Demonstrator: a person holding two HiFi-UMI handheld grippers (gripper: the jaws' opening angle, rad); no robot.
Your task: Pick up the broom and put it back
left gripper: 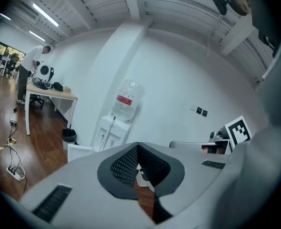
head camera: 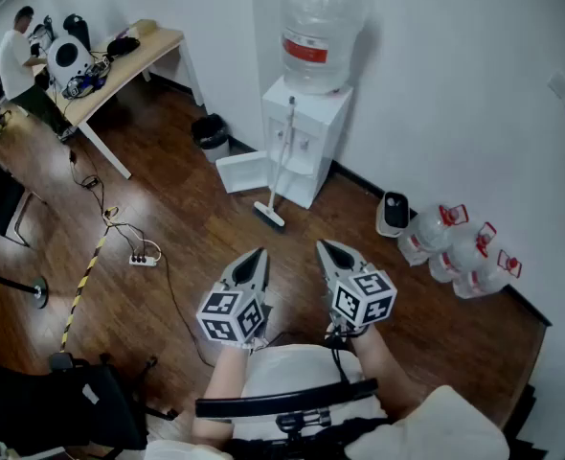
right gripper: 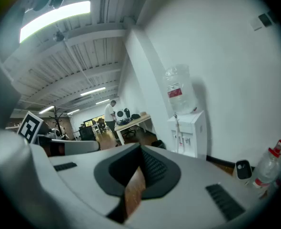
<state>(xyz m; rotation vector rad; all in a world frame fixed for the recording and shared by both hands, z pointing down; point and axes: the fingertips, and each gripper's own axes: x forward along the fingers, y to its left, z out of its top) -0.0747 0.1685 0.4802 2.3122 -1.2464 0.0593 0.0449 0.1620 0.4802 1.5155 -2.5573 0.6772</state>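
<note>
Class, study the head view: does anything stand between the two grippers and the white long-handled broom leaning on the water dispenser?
Nothing visible does. Only bare brown wooden floor lies between the left gripper, the right gripper and the white long-handled broom. The white dustpan stands left of the broom, off the path.

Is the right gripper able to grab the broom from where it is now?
Probably not yet. The broom leans on the water dispenser, well ahead of the right gripper, whose jaws are shut. Only bare floor lies between them, so stepping closer and opening the jaws should do it.
</note>
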